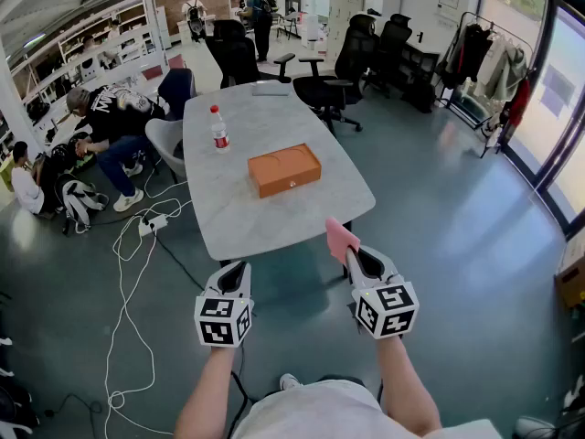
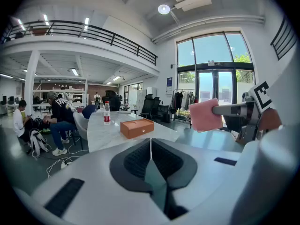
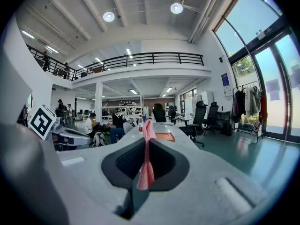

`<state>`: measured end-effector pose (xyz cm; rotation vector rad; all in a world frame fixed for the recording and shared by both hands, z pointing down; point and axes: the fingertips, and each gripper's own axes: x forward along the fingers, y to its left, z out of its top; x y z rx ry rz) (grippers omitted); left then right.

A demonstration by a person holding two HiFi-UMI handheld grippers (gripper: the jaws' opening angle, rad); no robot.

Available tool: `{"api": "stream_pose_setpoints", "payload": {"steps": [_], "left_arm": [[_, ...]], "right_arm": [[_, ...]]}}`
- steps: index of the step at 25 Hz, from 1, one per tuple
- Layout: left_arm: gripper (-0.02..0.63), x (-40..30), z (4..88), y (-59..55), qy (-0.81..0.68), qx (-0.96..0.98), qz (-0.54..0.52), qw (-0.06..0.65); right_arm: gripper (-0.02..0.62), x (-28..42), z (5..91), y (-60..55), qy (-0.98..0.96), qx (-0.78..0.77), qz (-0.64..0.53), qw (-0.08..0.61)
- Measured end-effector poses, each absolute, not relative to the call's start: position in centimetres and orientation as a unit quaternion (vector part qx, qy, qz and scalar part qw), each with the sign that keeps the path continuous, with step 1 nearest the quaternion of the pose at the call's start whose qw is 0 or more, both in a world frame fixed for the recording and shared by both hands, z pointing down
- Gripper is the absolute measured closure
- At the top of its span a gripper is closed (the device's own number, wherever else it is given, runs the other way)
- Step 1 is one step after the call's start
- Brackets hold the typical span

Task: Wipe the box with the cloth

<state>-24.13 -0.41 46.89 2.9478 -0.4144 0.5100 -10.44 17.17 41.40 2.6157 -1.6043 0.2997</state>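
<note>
Grey office floor lies all around a pale table (image 1: 274, 222), and we stand off its near end. About in the middle of this table the orange box (image 1: 284, 169) lies flat, apart from everything else. A bottle (image 1: 219, 129) stands behind it, nearer the left edge.

The pink cloth (image 1: 340, 239) is not at the box yet. It is pinched in the right gripper (image 1: 355, 256), whose jaws are clamped on it, and part of it sticks out past the jaw tips like a small flag. The left gripper (image 1: 235, 269) has its jaws pressed together with nothing between them. Both grippers hang in the air, side by side, short of the table.

Wiping is not begun, we judge; the step in hand is to bring the cloth to the box. To do it well we should come closer and tip the right gripper so that the free part of the cloth, not the jaw tips, lies flat on the top. Then we press lightly. The box looks light and may slide, so the left gripper could steady its side.

Office chairs (image 1: 322, 85) and a seated person (image 1: 114, 117) are further off.
</note>
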Motion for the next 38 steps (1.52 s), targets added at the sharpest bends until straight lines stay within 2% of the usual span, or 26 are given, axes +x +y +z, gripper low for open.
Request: {"api": "stream_pose_setpoints", "payload": {"steps": [17, 38], "left_arm": [[0.589, -20.7, 48.5, -1.3, -0.137, 0.972, 0.180, 0.067], [0.589, -5.6, 48.5, -4.9, -0.197, 0.956, 0.202, 0.078]], "right_arm": [[0.580, -6.1, 43.7, 17.6, -0.500, 0.858, 0.114, 0.007], [0.580, 11.3, 44.6, 11.2, -0.562, 0.816, 0.135, 0.004]]}}
